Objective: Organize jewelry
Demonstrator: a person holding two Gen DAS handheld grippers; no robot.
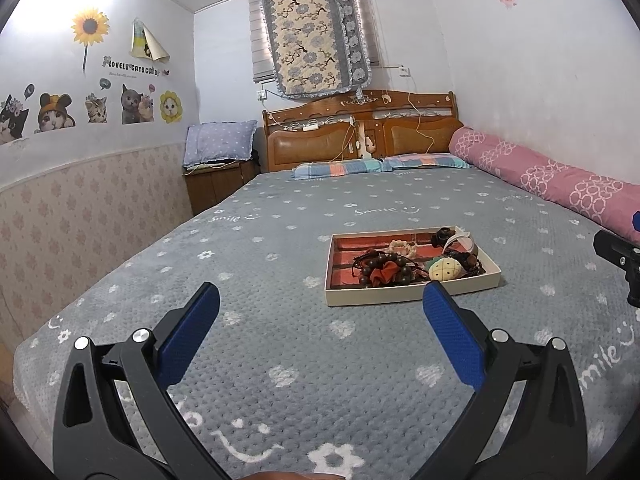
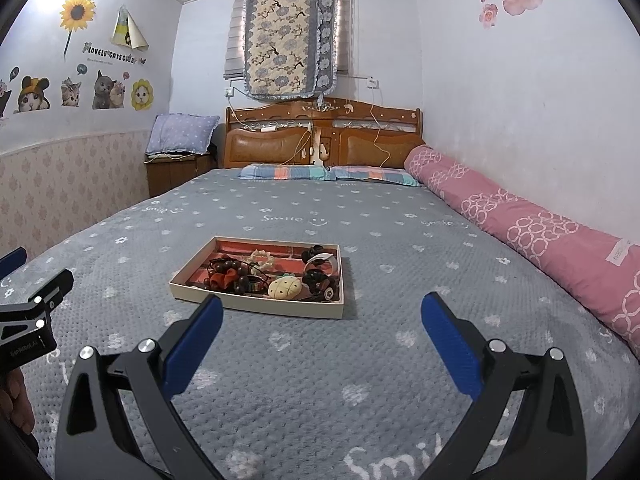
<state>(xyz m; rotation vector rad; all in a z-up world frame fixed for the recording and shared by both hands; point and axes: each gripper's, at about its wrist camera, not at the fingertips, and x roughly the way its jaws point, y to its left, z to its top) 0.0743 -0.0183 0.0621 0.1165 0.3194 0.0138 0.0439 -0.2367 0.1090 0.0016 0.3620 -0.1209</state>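
Wide grey bed cover [image 1: 280,240] lies bare around the tray [image 1: 404,300], which sits mid-bed, well clear of the pink bolster [image 2: 540,224] along the wall. Left gripper [image 1: 322,306] and right gripper [image 2: 322,314] hang spread wide and empty, short of the tray's near rim; beaded bracelets [image 2: 232,274] lie heaped inside.

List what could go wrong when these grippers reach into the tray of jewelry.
1. The dark wooden bead bracelets lie tangled around the red fabric scrunchie, so lifting one may drag out others.
2. The shallow cream cardboard tray sits on the soft grey fleece blanket; pressing down could tip it.
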